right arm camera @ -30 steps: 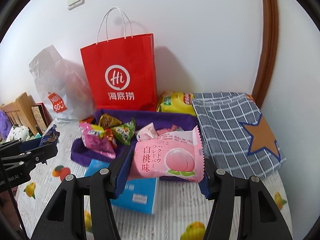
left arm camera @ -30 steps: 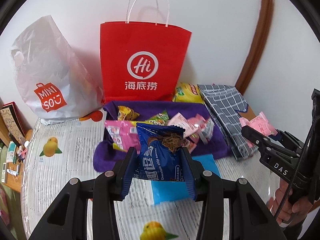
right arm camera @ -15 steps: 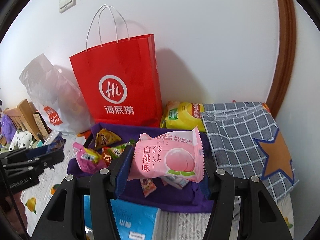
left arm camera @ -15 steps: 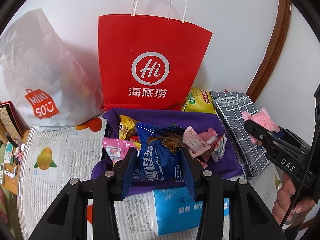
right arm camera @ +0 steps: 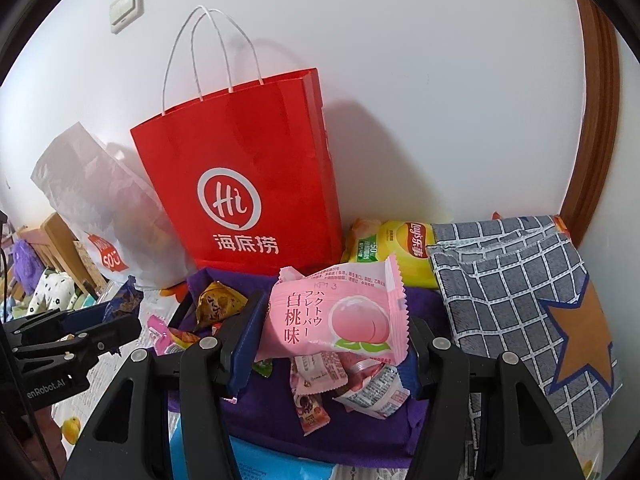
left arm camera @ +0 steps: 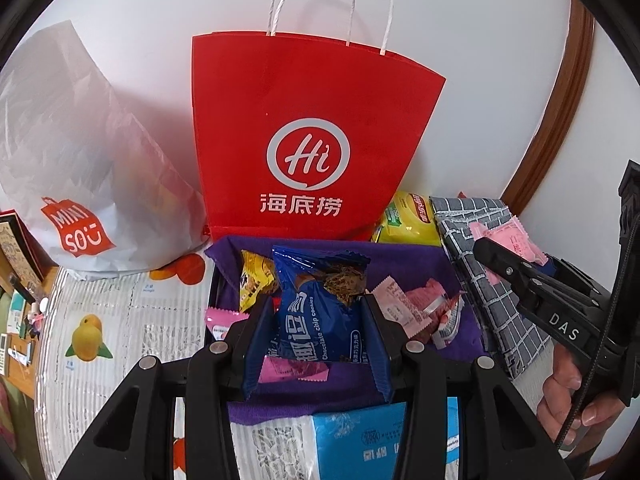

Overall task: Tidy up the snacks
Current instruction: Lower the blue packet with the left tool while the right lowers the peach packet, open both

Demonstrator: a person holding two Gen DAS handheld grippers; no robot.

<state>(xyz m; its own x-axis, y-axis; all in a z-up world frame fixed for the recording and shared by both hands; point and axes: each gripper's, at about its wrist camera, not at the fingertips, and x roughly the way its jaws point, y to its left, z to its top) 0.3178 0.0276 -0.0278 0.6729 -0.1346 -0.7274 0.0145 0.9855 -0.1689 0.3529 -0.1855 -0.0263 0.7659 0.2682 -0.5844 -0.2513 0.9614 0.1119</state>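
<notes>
My left gripper (left arm camera: 316, 344) is closed on the blue cookie pack (left arm camera: 320, 312), its pads pressing both sides, and my right gripper (right arm camera: 324, 344) is clamped on the pink peach pack (right arm camera: 340, 316). Beyond both pairs of fingers lies the purple cloth (right arm camera: 420, 304) with loose snacks — behind it stands the red bag (left arm camera: 312, 140).
</notes>
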